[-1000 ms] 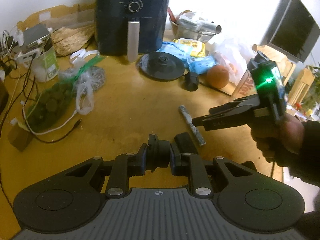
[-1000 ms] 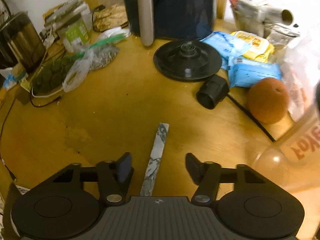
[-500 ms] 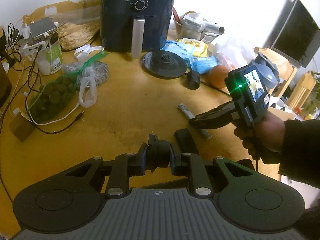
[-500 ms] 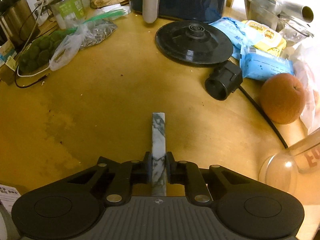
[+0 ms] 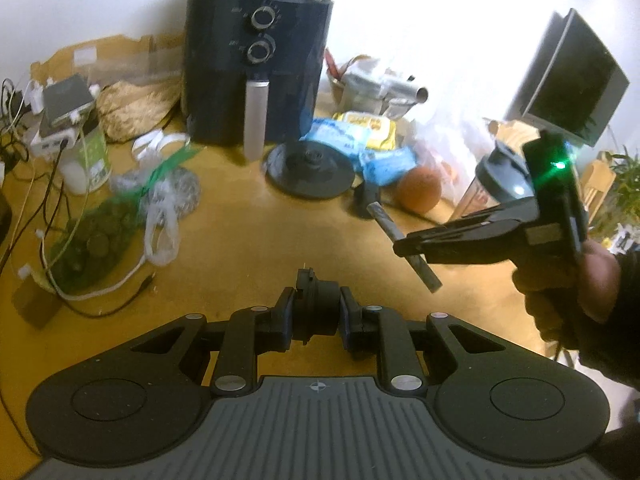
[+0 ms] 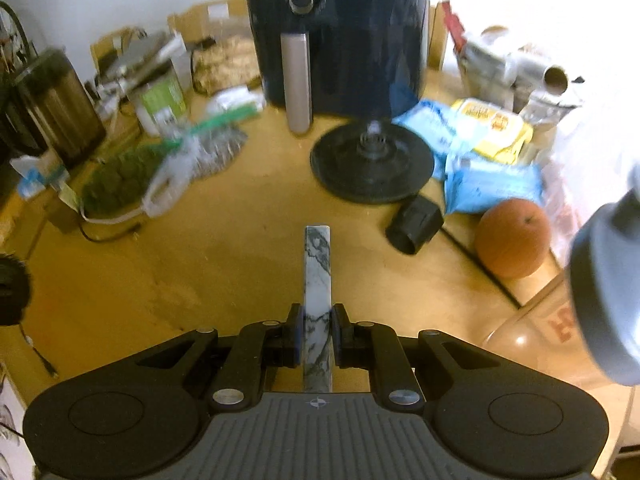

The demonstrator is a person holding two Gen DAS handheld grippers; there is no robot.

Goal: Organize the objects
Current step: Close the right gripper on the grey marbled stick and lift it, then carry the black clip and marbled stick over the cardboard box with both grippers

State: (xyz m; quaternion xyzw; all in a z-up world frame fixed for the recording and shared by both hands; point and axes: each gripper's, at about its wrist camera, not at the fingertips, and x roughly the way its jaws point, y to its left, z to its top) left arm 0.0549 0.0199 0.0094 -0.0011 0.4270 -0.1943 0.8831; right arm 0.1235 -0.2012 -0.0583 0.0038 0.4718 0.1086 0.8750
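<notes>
Marbled bar [image 6: 318,280] now off table [image 6: 224,240], clamped in right tongs [image 6: 317,336].

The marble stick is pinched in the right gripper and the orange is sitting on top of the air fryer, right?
Not quite. The orange sits on the table, as the right wrist view shows. The marble stick is indeed pinched in the right gripper.

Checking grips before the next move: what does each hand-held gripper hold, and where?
Right hand-held gripper: grey-veined marble bar, near one end. Left hand-held gripper: small black round part, by its sides.
</notes>
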